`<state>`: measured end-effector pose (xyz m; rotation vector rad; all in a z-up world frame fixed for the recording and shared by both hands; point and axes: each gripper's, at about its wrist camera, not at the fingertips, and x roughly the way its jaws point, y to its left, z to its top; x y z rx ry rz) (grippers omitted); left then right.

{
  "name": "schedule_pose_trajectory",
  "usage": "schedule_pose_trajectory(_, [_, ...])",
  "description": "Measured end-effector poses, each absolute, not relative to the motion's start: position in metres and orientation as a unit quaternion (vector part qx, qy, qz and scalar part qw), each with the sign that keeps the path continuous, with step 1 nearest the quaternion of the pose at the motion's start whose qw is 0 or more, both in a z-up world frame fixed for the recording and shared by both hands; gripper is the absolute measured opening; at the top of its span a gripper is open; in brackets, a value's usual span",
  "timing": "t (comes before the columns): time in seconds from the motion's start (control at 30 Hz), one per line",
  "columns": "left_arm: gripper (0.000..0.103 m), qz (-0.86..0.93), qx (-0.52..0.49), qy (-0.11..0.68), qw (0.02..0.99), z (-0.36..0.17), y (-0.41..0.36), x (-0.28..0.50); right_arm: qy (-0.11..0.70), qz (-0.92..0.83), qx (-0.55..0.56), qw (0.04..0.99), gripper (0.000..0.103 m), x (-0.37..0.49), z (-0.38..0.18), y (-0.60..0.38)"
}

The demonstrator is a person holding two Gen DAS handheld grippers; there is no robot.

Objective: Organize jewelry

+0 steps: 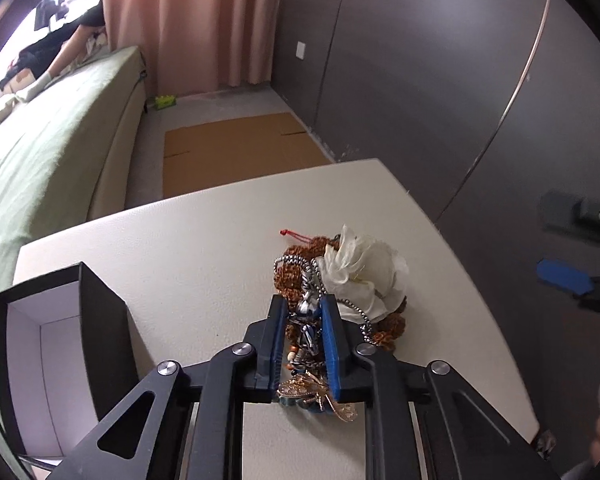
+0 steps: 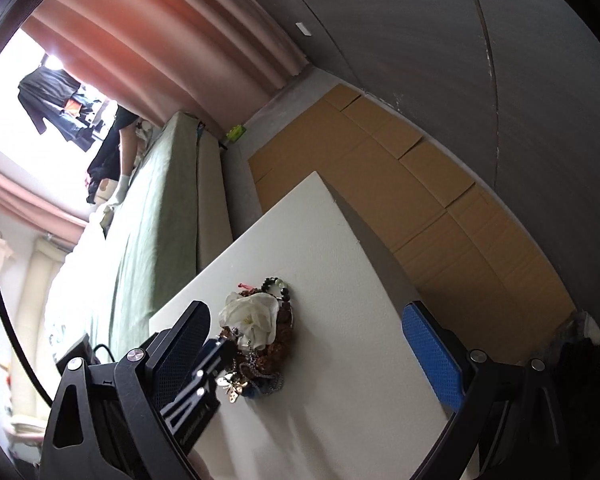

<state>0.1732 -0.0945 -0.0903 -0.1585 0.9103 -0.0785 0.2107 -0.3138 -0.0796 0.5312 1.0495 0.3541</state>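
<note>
**Jewelry pile gripped beside an open box**

A black box (image 1: 60, 360) with a white interior is seen at the left edge of the white table (image 1: 180, 248), to the left of the jewelry pile (image 1: 332, 292). Its lid is off, and the part of its inside that shows holds nothing; the bottom corner is cut off by the frame.

The jewelry pile lies near the middle of the table. A white fabric flower (image 1: 364, 276) sits on top, with brown beads (image 1: 296, 272) and a silver chain (image 1: 300, 260) tangled beside it, and a gold ornament (image 1: 316, 392) lies at the near end of the pile.

The left gripper (image 1: 305, 320) is lowered onto the pile, its blue-padded fingers (image 1: 332, 344) drawn in narrow with chain and beads pressed between them. The right gripper (image 2: 312, 340) is held to the right of the pile, its fingers spread wide with nothing between the pads.

Only the left wrist view shows the box. Only the right wrist view shows a dark bead bracelet with pale green beads (image 2: 278, 286) at the far side of the pile, behind the flower, and the left gripper from outside, at the pile's left edge. Flattened cardboard (image 2: 420, 184) on the floor beyond the table is shown more fully there.
</note>
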Motion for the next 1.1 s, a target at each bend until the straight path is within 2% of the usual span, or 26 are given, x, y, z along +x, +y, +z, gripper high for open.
schedule_pose_trajectory(0.1, [0.017, -0.038, -0.086, 0.413, 0.906, -0.076, -0.085, 0.163, 0.5, 0.169, 0.247, 0.813, 0.098, 0.212, -0.084, -0.31])
schedule_pose_trajectory(0.13, [0.012, -0.038, -0.09, 0.404, 0.91, -0.069, -0.082, 0.16, 0.502, 0.172, 0.248, 0.81, 0.098, 0.212, -0.085, -0.309])
schedule_pose_trajectory(0.3, [0.013, -0.037, -0.102, 0.371, 0.922, -0.042, -0.068, 0.145, 0.504, 0.186, 0.237, 0.809, 0.097, 0.211, -0.086, -0.295])
schedule_pose_trajectory(0.47, [0.013, -0.035, -0.11, 0.338, 0.934, -0.017, -0.052, 0.13, 0.502, 0.207, 0.214, 0.812, 0.083, 0.211, -0.087, -0.275])
schedule_pose_trajectory(0.87, [0.013, -0.016, -0.131, 0.283, 0.95, 0.025, -0.009, 0.102, 0.52, 0.199, 0.155, 0.816, 0.068, 0.233, -0.117, -0.231])
schedule_pose_trajectory(0.93, [0.013, -0.011, -0.132, 0.271, 0.953, 0.034, -0.003, 0.096, 0.525, 0.194, 0.151, 0.815, 0.062, 0.236, -0.122, -0.228])
schedule_pose_trajectory(0.97, [0.013, -0.01, -0.133, 0.267, 0.955, 0.037, 0.0, 0.093, 0.527, 0.192, 0.149, 0.814, 0.049, 0.236, -0.124, -0.227])
schedule_pose_trajectory(1.0, [0.013, -0.008, -0.135, 0.262, 0.956, 0.041, 0.002, 0.09, 0.528, 0.19, 0.148, 0.814, 0.026, 0.237, -0.126, -0.227])
schedule_pose_trajectory(1.03, [0.013, -0.005, -0.136, 0.256, 0.957, 0.046, 0.005, 0.086, 0.53, 0.188, 0.148, 0.814, 0.013, 0.239, -0.127, -0.228])
schedule_pose_trajectory(1.1, [0.013, -0.001, -0.137, 0.244, 0.96, 0.054, 0.01, 0.081, 0.523, 0.176, 0.163, 0.818, 0.002, 0.237, -0.126, -0.236])
